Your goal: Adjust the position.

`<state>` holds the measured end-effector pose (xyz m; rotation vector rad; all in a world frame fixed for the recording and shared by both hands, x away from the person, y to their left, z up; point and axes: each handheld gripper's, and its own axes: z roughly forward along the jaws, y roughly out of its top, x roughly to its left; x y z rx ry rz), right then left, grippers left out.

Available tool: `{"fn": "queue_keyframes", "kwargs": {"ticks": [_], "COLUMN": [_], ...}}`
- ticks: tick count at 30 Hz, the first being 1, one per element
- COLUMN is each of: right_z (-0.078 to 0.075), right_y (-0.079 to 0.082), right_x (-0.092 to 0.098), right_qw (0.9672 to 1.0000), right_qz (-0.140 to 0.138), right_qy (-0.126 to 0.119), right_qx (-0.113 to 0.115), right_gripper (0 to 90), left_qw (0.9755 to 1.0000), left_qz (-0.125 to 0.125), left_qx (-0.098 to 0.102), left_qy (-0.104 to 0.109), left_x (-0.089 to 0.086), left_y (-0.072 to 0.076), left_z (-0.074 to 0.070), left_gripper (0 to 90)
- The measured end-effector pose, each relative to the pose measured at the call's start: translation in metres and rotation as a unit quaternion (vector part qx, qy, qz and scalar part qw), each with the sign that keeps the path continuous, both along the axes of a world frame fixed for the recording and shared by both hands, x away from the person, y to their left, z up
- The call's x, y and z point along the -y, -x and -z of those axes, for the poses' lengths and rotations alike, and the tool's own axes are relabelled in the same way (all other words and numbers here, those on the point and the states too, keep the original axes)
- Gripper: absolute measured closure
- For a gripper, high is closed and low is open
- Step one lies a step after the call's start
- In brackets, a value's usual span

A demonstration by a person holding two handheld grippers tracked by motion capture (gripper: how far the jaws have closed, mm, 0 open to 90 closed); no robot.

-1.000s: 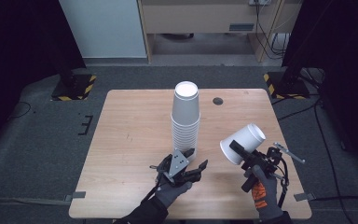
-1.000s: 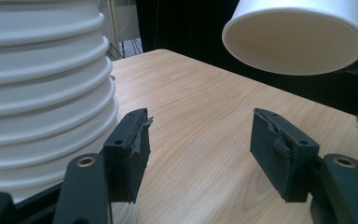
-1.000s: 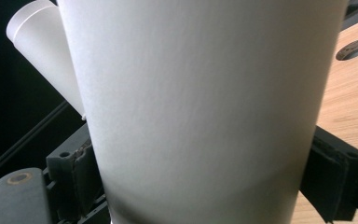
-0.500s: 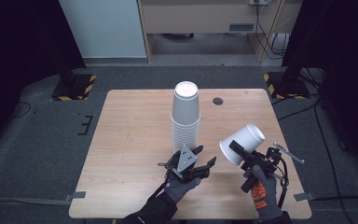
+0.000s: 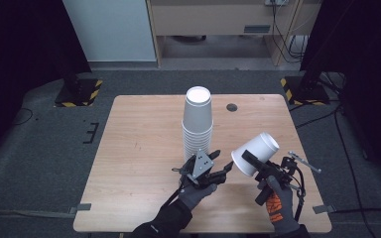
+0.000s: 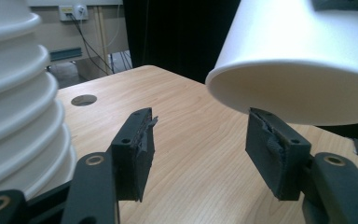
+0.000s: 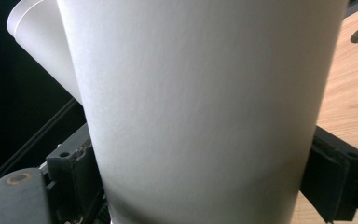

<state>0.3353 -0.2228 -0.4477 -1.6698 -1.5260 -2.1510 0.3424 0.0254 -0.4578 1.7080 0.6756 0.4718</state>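
Wooden table (image 5: 139, 148) on grey carpet, dark curtains around. Stack of white paper cups (image 5: 197, 124) stands upside down at centre. Left gripper (image 5: 221, 163), at the stack's 6 o'clock, jaws wide and just closing, nothing between them, aimed at 3 o'clock. There the right gripper (image 5: 250, 161) clamps a tilted paper cup (image 5: 256, 152), apparently presented for transfer. Cable hole (image 5: 232, 107) at 1 o'clock; path unobstructed.

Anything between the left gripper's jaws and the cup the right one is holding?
Nothing visible. The left gripper has open jaws that have just been closing, with only bare table between them. The paper cup, held by the right gripper, hangs tilted just above and past its far jaw. The cup stack stands off to the side.
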Motion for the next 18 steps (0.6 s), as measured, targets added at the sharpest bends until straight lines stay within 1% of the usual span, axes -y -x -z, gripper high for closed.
{"fn": "queue_keyframes", "kwargs": {"ticks": [5, 12, 18], "right_z": [0.001, 0.001, 0.002], "right_y": [0.0, 0.0, -0.001], "right_x": [-0.002, -0.001, -0.003], "right_qw": [1.0, 0.9999, 0.9998], "right_qz": [-0.006, -0.009, -0.016], "right_qy": [-0.001, -0.007, -0.006], "right_qx": [0.0, -0.003, -0.006], "right_gripper": [13.7, 13.7, 13.7], "left_qw": [1.0, 1.0, 0.9999], "left_qz": [0.006, 0.007, 0.012], "left_qx": [-0.003, -0.004, -0.005], "left_qy": [0.003, -0.004, -0.002], "left_x": [0.004, 0.013, 0.018], "left_y": [-0.002, -0.006, -0.008], "left_z": [0.0, 0.003, 0.001], "left_gripper": [43.2, 46.1, 47.0]}}
